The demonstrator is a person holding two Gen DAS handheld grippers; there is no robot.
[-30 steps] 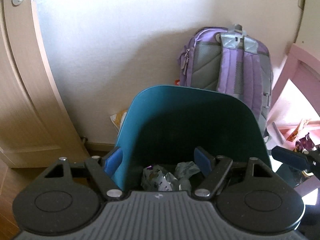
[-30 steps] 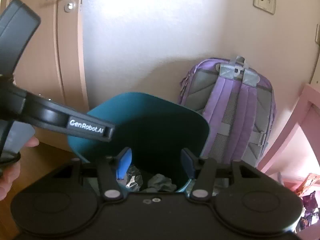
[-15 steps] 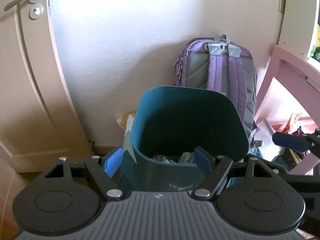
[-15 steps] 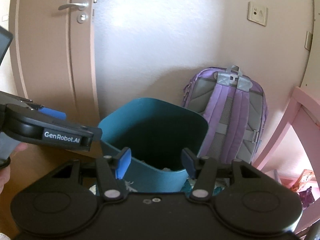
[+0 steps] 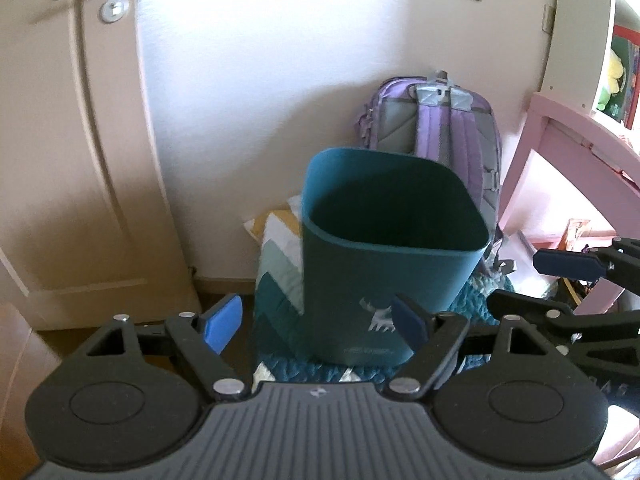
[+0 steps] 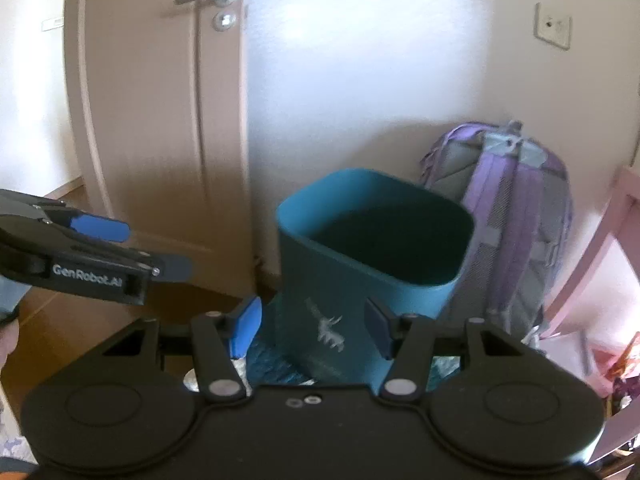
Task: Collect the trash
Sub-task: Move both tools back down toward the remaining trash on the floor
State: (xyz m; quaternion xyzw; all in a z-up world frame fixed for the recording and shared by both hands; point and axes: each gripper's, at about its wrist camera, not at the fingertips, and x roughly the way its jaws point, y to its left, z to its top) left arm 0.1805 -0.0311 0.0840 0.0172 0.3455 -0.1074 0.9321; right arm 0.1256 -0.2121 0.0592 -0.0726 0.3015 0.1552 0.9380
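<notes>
A teal waste bin (image 5: 360,272) with a small white animal print stands on the floor by the wall; its dark inside hides any contents. My left gripper (image 5: 316,320) hovers in front of the bin, its jaws opening and nothing between the blue pads. My right gripper (image 6: 312,324) is open and empty too, facing the same bin (image 6: 320,280) from slightly left. Each gripper shows in the other's view: the right one (image 5: 540,280) at the right edge, the left one (image 6: 136,248) at the left edge. A shiny crumpled scrap (image 6: 239,366) peeks out below the right gripper's left finger.
A purple backpack (image 5: 440,128) leans on the wall behind the bin. A beige door (image 6: 160,120) is to the left, and a pink desk frame (image 5: 560,152) with clutter beneath is to the right. The bin sits on a teal patterned rug (image 5: 276,280) over a wooden floor.
Both grippers have drawn back from above the bin. The crumpled trash seen inside it earlier is hidden, and the bin's front wall now shows.
</notes>
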